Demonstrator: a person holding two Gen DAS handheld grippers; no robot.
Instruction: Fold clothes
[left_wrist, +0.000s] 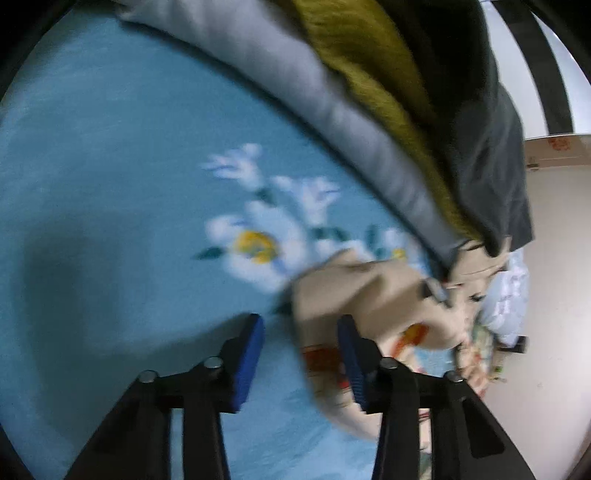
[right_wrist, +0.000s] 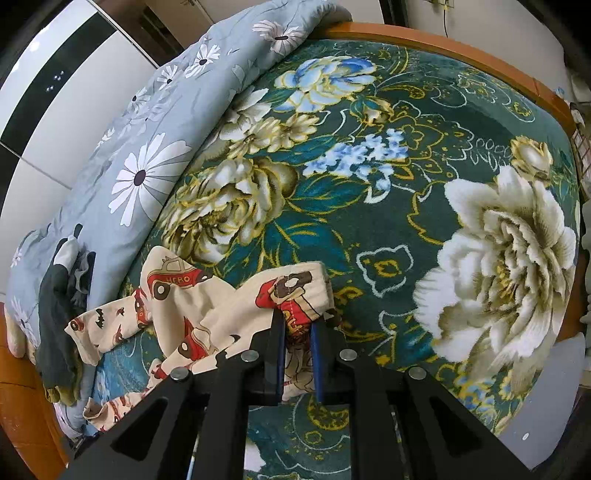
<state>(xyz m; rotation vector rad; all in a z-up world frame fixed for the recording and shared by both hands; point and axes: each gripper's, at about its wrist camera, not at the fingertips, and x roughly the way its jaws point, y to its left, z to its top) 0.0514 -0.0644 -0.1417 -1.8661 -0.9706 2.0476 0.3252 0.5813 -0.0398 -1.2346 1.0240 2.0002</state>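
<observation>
A cream child's garment (right_wrist: 207, 317) printed with red cars lies crumpled on the dark green floral blanket (right_wrist: 369, 221). My right gripper (right_wrist: 298, 332) is shut on a bunched edge of it, its blue pads pinching the cloth. In the blurred left wrist view the same cream garment (left_wrist: 369, 295) lies on a light blue floral sheet (left_wrist: 110, 166). My left gripper (left_wrist: 301, 328) is open, its right blue pad against the garment's edge, nothing between the pads.
A grey-blue daisy quilt (right_wrist: 147, 147) is heaped along the bed's left side. Dark grey, olive and light grey clothes (left_wrist: 406, 110) are stacked behind the left gripper and show at the left of the right wrist view (right_wrist: 59, 314). An orange wooden bed frame (right_wrist: 443, 48) borders the blanket.
</observation>
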